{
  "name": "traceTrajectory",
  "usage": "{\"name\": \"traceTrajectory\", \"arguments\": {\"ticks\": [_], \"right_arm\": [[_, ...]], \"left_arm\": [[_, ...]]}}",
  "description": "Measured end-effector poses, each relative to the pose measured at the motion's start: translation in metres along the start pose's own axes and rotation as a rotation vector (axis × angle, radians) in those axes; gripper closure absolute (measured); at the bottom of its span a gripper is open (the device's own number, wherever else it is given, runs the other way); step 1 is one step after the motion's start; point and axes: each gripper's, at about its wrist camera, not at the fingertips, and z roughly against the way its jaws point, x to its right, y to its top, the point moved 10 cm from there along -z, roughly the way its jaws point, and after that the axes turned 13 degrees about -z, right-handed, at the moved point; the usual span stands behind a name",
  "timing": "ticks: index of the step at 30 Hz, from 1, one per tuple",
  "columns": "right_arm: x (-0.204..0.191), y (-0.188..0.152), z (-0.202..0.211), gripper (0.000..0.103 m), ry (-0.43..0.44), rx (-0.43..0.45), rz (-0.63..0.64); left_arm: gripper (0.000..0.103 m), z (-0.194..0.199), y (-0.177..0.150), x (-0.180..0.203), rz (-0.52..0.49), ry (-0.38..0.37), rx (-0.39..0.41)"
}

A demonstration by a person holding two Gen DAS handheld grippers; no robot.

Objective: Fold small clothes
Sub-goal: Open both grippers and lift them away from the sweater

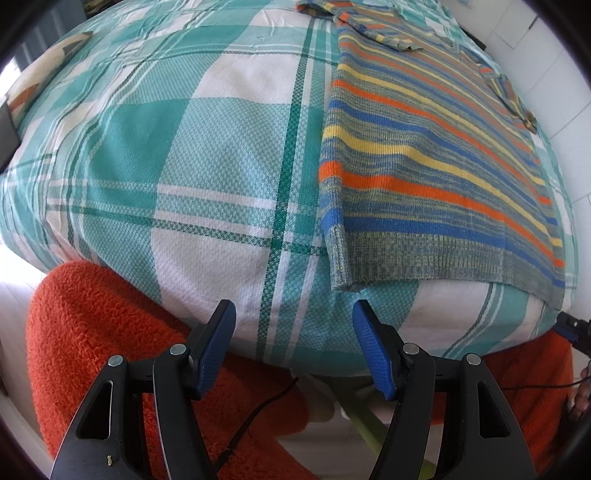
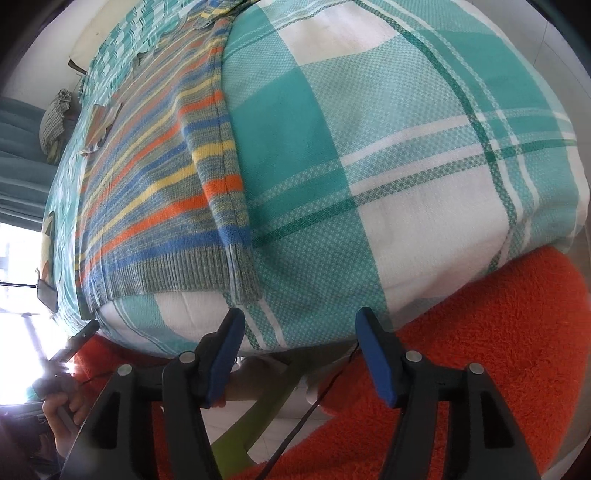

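Striped sweater (image 1: 424, 173) flat (hem nearest), beyond both open hand-held grippers

Ribbed knit sweater (image 1: 424, 177) lies on a woven checked cloth (image 1: 221, 147), beside fuzzy orange fleece (image 1: 96, 325).

Sweater (image 1: 424, 155) striped orange, blue, yellow (grey-flecked hem), teal-and-white plaid bedcover (image 1: 184, 166), orange fleece (image 1: 96, 325)

The sweater's (image 1: 424, 140) far end, ahead of the left gripper (image 1: 293, 349), runs off the top edge. Ahead-left of the right gripper (image 2: 299, 354), its collar (image 2: 218, 9) is cut off too, small and unreadable.
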Motion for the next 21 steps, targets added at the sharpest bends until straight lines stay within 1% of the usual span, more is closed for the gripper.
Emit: {"name": "traceTrajectory", "arguments": {"ticks": [2,4,7,10,14,16,21], "right_arm": [[0.005,0.004,0.015,0.041,-0.012,0.053,-0.007],[0.009,0.011,0.032,0.041,-0.029,0.123,-0.015],[0.012,0.026,0.055,0.040,-0.066,0.236,-0.025],[0.011,0.038,0.069,0.040,-0.077,0.324,-0.038],[0.006,0.042,0.072,0.040,-0.047,0.350,-0.055],[0.003,0.042,0.071,0.040,-0.037,0.355,-0.054],[0.004,0.038,0.076,0.040,-0.020,0.408,-0.061]], "left_arm": [[0.033,0.015,0.000,-0.004,0.020,-0.003,0.043],[0.026,0.033,0.004,-0.012,0.051,0.007,0.112],[0.021,0.055,0.009,-0.025,0.088,0.037,0.213],[0.021,0.063,0.011,-0.034,0.112,0.063,0.256],[0.021,0.062,0.015,-0.040,0.125,0.112,0.261],[0.021,0.060,0.015,-0.041,0.139,0.121,0.259],[0.021,0.073,0.015,-0.051,0.186,0.140,0.319]]}}
